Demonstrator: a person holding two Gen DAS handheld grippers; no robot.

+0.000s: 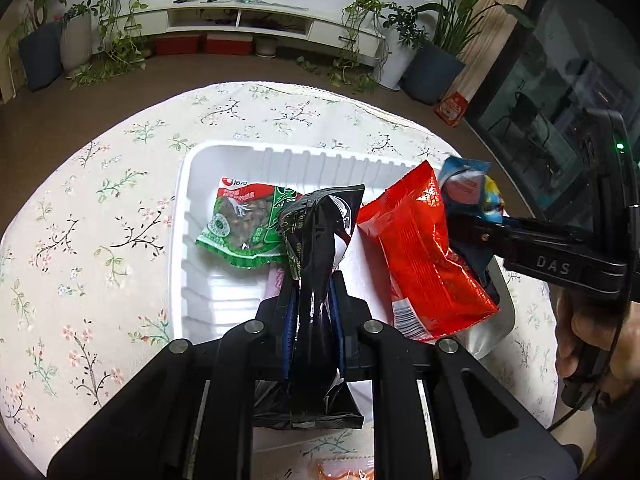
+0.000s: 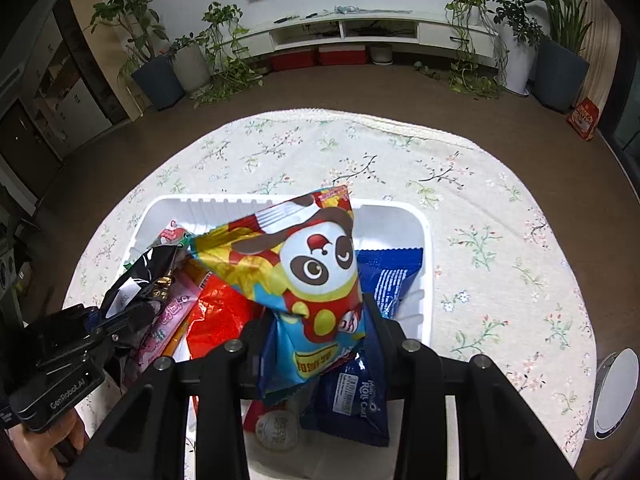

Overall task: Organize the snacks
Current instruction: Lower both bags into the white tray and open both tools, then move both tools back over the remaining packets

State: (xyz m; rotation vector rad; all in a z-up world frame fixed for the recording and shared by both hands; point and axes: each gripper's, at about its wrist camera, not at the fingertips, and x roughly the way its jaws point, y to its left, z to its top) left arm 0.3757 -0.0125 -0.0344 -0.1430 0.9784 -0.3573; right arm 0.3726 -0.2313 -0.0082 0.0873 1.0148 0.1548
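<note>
Over the white tray (image 1: 188, 216), my left gripper (image 1: 312, 308) clamps a black packet (image 1: 320, 240); my right gripper (image 2: 316, 320) grips a panda packet (image 2: 304, 264). Risk: dropped onto the crowded pile, either may slide out over the rim.

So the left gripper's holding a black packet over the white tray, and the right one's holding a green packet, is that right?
Not quite. The right gripper is shut on the panda snack bag, blue and yellow, as the right wrist view shows. The left gripper does hold the black packet over the white tray.
</note>
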